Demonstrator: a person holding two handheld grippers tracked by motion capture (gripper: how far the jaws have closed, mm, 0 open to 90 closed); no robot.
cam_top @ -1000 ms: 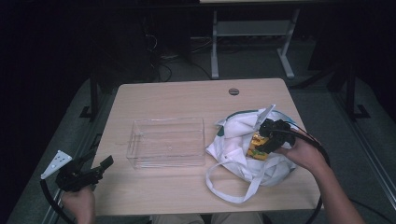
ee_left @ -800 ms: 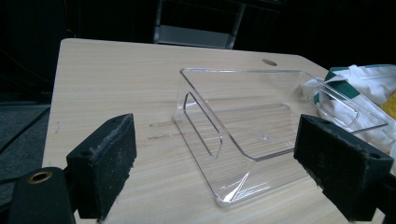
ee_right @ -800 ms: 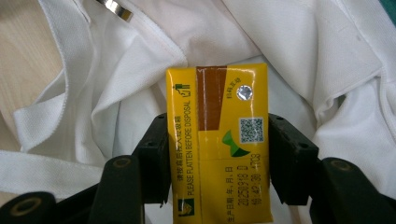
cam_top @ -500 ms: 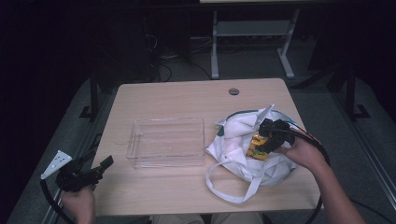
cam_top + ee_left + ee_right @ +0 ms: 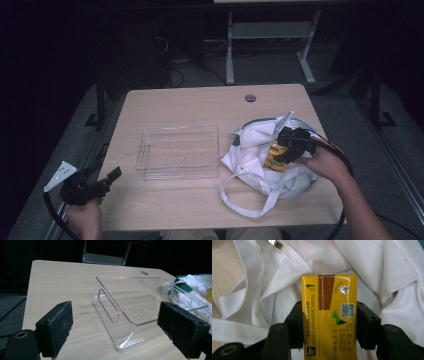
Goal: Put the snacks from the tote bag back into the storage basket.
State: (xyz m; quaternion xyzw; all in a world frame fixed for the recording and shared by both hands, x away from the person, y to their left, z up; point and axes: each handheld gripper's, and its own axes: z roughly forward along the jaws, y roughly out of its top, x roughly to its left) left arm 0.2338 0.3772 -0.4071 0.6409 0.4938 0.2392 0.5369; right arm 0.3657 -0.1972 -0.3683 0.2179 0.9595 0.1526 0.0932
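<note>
A yellow drink carton (image 5: 329, 315) stands upright between the black jaws of my right gripper (image 5: 330, 305). The pads press on both its sides, and the jaws have just been closing on it. In the high view that right gripper (image 5: 286, 150) holds the carton (image 5: 275, 159) over the open white cloth bag (image 5: 255, 145) at the table's right. A clear plastic container (image 5: 180, 129) lies empty in the middle of the table. My left gripper (image 5: 112, 176) hovers at the front left edge, open; its own view has the container (image 5: 110, 302) beyond its wide-apart jaws (image 5: 117, 315).
The wooden table (image 5: 200, 105) has a round cable hole (image 5: 250, 98) at the back. The bag's long white handle (image 5: 240, 200) loops toward the front edge. A metal frame (image 5: 270, 40) stands on the dark floor behind the table.
</note>
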